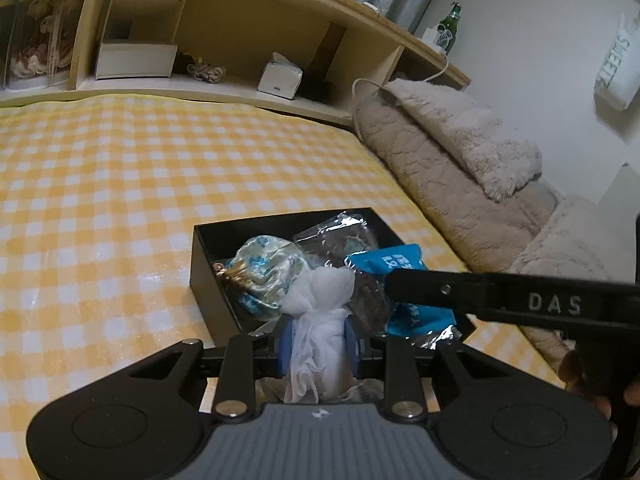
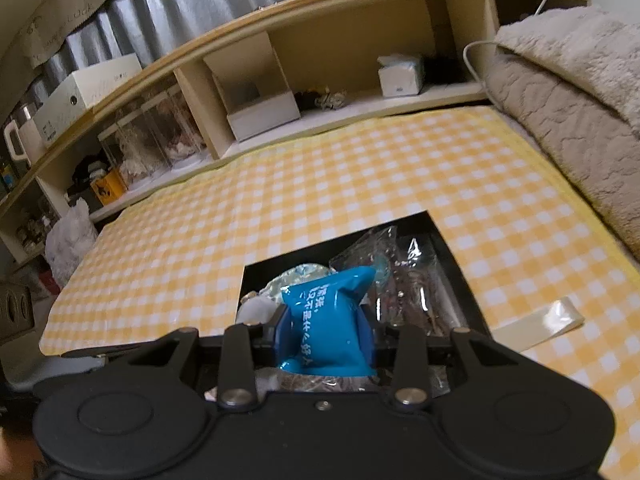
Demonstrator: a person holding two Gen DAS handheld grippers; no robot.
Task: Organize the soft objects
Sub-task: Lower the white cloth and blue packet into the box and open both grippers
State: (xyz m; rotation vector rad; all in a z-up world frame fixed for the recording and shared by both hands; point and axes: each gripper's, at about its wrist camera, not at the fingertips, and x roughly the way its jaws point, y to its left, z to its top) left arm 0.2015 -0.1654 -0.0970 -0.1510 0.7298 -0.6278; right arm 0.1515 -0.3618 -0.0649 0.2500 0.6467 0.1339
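Note:
A black open box [image 1: 204, 268] sits on the yellow checked cloth [image 1: 120, 184]. My left gripper [image 1: 318, 338] is shut on a white gauzy cloth bundle [image 1: 320, 292] just above the box's near end. My right gripper [image 2: 325, 338] is shut on a blue soft packet [image 2: 326, 316] over the same box [image 2: 452, 248]. In the box lie a blue-patterned fabric ball [image 1: 266, 264] and clear plastic bags [image 1: 340, 236]. The right gripper's black body [image 1: 500, 300] crosses the left wrist view at the right.
A wooden shelf unit [image 1: 248, 24] with a white box [image 1: 136, 60], tissue box [image 1: 280, 78] and green bottle [image 1: 450, 28] runs along the back. Beige fleece blankets [image 1: 460, 148] lie at the right. A clear strip [image 2: 544, 320] lies right of the box.

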